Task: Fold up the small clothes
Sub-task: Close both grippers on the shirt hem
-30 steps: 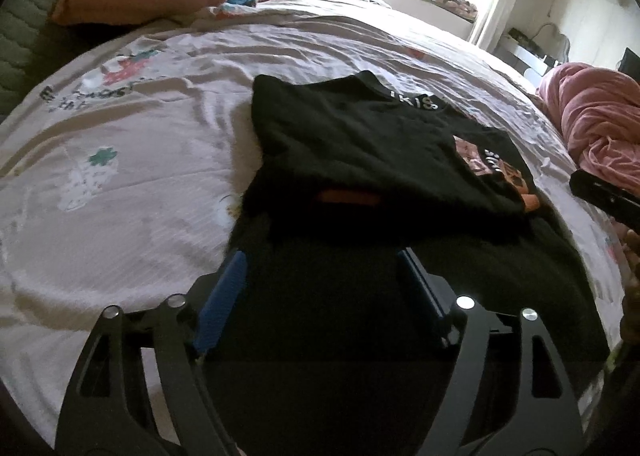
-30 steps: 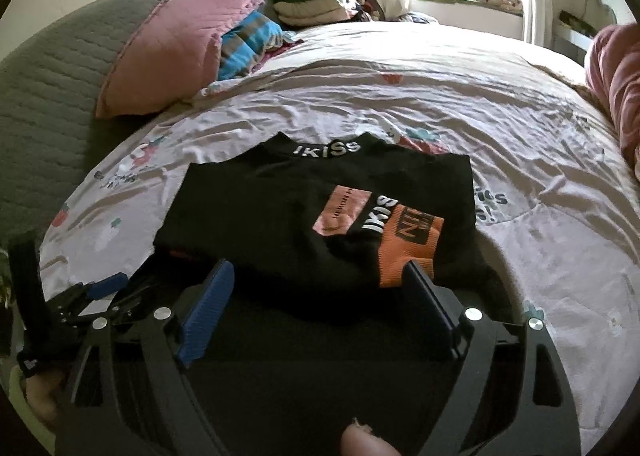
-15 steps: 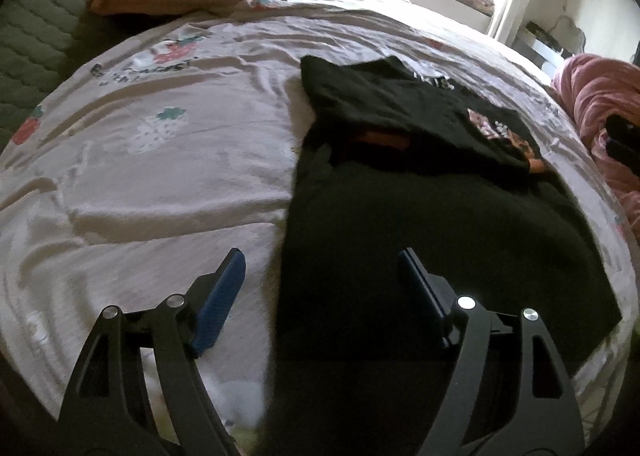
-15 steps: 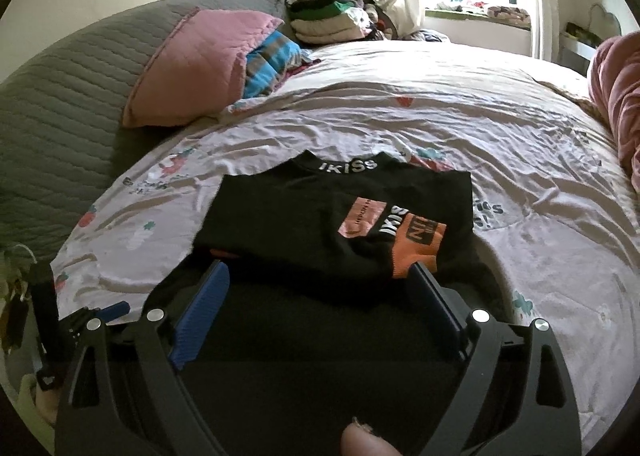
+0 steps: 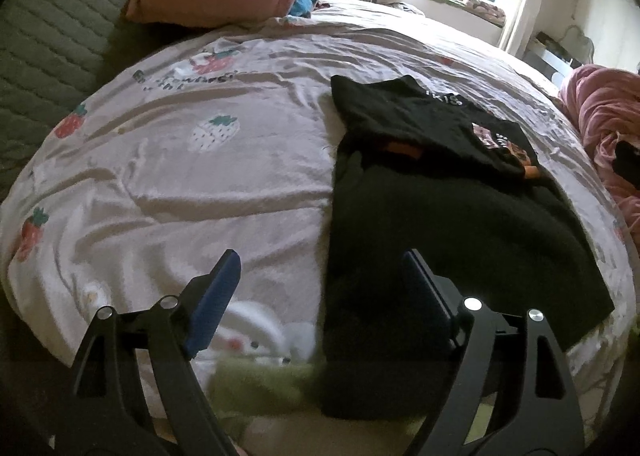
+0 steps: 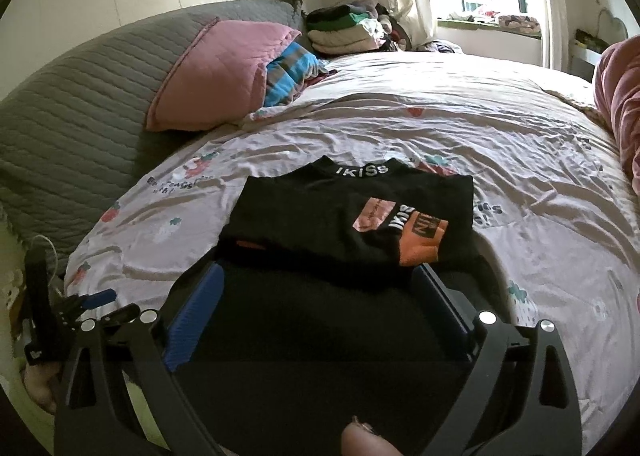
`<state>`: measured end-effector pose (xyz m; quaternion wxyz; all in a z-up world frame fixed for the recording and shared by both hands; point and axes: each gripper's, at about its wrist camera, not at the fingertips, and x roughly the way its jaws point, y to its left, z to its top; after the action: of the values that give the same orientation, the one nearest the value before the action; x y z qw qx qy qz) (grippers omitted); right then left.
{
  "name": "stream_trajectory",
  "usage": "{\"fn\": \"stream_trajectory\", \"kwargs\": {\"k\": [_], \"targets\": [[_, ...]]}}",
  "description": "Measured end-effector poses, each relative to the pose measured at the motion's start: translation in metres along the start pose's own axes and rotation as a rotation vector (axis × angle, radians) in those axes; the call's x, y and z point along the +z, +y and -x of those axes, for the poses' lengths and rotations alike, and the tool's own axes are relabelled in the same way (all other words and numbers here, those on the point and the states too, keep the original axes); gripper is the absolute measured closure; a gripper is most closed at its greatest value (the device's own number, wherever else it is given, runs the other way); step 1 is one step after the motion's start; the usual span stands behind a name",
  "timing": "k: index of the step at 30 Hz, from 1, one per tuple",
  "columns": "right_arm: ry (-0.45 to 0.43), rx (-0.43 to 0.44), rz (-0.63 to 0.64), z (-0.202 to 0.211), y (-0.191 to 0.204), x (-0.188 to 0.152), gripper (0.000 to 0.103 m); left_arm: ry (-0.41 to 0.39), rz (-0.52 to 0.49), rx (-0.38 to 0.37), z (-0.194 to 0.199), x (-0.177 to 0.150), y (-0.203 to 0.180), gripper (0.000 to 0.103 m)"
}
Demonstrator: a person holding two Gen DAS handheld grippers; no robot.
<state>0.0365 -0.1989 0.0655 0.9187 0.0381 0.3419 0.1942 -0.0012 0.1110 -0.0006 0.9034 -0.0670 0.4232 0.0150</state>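
Your left gripper has pulled back toward the near edge of the bed and swung left. A second ago the shirt filled the gap between its fingers; now pink sheet shows there, and the shirt's left edge runs up from about 6 o'clock to 1 o'clock in that view. Its fingers have just been opening a little further. They stand wide apart and hold nothing.

The shirt lies flat on the bed near its front edge. Its far part, with the collar, is folded down over the body, with the print facing up. The near half is one plain black panel.

Your right gripper has also drawn back and lifted, so the shirt now sits smaller, at about 12 o'clock from the fingers. Those fingers have just been spreading too. They are about as wide as they go, and no cloth is pinched between them. The black panel only lies beneath.

To me this looks like one fold set down and let go. The next grab is probably the near hem, to bring it up over the folded part. The pillow and the stack of clothes sit well away, toward 11 o'clock.
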Motion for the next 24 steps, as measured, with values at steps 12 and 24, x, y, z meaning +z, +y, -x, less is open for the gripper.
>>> {"fn": "stream_trajectory", "kwargs": {"k": [12,24], "targets": [[0.016,-0.012,0.031,0.021,-0.014,-0.021,0.007,0.039,0.022,-0.042,0.007,-0.014,0.002,0.028],[0.048,-0.054,0.008,0.040,-0.053,-0.046,0.007,0.094,0.007,-0.051,0.002,-0.033,-0.009,0.028]]}}
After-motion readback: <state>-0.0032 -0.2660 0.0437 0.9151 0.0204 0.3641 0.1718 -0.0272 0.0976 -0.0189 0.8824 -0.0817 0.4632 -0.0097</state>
